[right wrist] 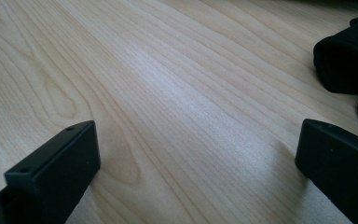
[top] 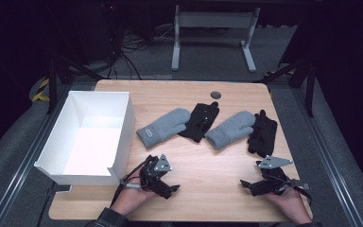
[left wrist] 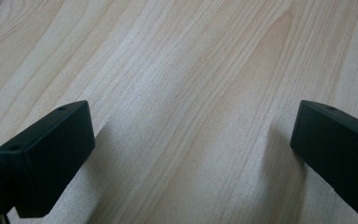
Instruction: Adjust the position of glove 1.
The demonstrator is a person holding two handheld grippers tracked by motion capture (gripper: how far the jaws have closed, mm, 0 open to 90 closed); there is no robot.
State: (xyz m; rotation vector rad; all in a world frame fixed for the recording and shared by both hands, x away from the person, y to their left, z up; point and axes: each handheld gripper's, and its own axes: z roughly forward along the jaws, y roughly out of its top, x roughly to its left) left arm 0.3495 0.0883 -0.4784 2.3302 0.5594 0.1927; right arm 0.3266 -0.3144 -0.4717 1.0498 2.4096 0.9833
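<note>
Two grey mittens (top: 165, 125) (top: 230, 128) and two black gloves (top: 199, 120) (top: 262, 134) lie in a row across the middle of the wooden table (top: 208, 161). My left gripper (top: 169, 187) rests low near the front edge, right of the white box. Its jaws stand wide apart over bare wood (left wrist: 193, 126). My right gripper (top: 248, 185) sits at the front right, below the right black glove, open with nothing between its jaws (right wrist: 198, 144). An edge of a black glove (right wrist: 345, 60) lies at the upper right of the right gripper view.
An open white box (top: 125, 125) stands on the table's left side, empty inside. A dark round grommet (top: 215, 94) sits near the far edge. Beyond the table stand a white desk frame (top: 212, 21) and floor cables (top: 123, 47).
</note>
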